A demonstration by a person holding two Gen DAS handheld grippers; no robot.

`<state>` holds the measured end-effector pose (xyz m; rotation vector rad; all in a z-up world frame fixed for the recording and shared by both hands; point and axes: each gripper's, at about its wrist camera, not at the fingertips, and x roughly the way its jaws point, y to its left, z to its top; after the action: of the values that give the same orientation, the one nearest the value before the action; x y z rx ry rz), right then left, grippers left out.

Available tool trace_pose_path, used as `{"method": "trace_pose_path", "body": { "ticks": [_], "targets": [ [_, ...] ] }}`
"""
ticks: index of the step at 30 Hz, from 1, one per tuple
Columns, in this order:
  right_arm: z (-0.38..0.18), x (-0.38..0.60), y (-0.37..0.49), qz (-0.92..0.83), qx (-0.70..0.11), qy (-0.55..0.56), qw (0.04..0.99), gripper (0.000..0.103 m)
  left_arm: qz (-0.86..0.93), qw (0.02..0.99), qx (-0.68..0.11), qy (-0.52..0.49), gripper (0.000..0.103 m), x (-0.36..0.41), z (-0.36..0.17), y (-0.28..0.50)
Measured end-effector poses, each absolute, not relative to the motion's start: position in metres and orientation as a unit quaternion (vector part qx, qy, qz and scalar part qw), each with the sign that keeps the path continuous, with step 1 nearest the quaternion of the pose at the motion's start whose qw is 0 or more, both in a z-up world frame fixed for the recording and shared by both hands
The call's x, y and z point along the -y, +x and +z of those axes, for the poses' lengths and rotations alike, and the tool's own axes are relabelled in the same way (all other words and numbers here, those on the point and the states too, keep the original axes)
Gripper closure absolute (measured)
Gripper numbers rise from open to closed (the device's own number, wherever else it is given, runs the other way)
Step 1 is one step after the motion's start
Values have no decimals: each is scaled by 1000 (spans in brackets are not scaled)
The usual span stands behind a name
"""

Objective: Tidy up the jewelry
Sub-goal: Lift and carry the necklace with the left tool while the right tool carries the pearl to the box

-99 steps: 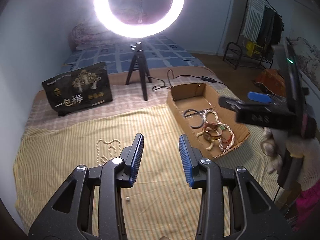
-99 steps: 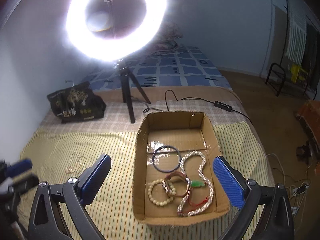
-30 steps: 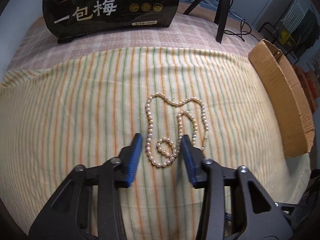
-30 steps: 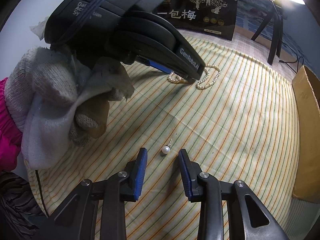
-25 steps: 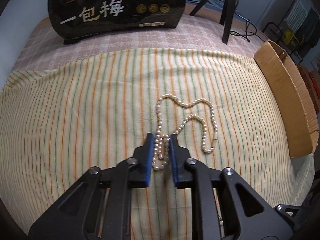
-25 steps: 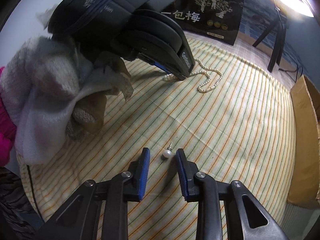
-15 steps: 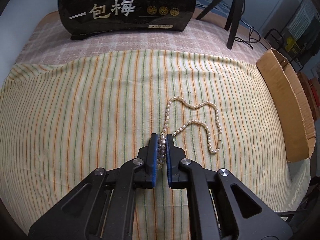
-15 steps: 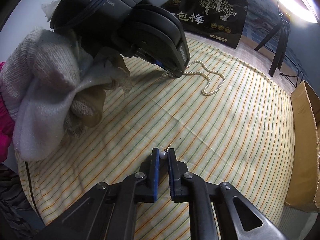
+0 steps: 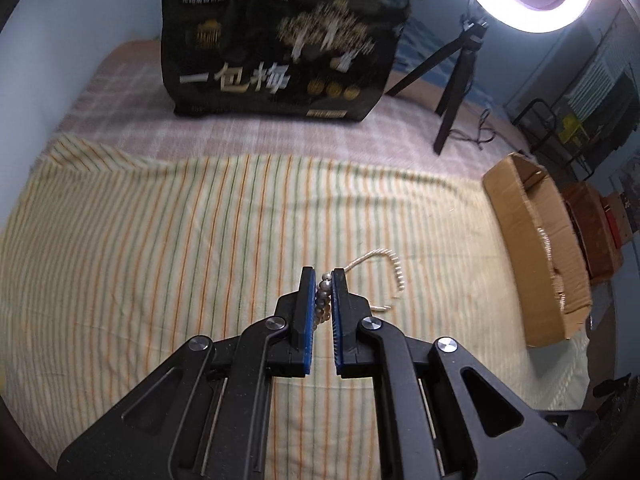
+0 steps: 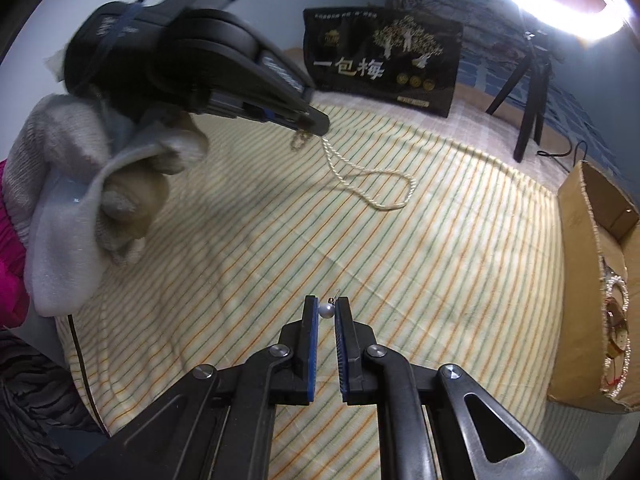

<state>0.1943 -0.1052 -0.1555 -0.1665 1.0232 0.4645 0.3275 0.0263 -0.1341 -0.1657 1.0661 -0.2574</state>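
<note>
— While my left gripper [image 9: 324, 276] pinches the pearl necklace [image 9: 386, 266], what's trailing?
— Its loop [image 10: 376, 184] drags on the striped cloth [image 10: 440, 248], clearer from my right view.
— And my right gripper [image 10: 327, 309]?
— Clamped on the pearl earring [image 10: 326, 311]; cardboard box [image 10: 592, 248] at far right.

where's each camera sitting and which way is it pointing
Left wrist: sits on the left claw, looking forward along its fingers over the striped cloth toward the black bag; its own fingers show, shut on the pearl necklace.
Right wrist: sits on the right claw, looking across the same cloth; its fingers show, shut on the pearl earring, with the gloved left hand and left claw at upper left.
Shared: necklace, bag, ring light, cardboard box.
</note>
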Motion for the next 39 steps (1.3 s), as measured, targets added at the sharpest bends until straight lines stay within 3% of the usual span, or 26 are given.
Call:
{"method": "trace_pose_path", "body": {
  "ticks": [18, 39],
  "targets": [
    [-106, 164, 178, 193, -446, -30, 873, 97, -176, 873, -443, -103, 98, 3, -55, 297],
    [-78, 315, 161, 83, -423, 49, 901, 97, -268, 870, -409, -67, 98, 127, -9, 293]
  ]
}}
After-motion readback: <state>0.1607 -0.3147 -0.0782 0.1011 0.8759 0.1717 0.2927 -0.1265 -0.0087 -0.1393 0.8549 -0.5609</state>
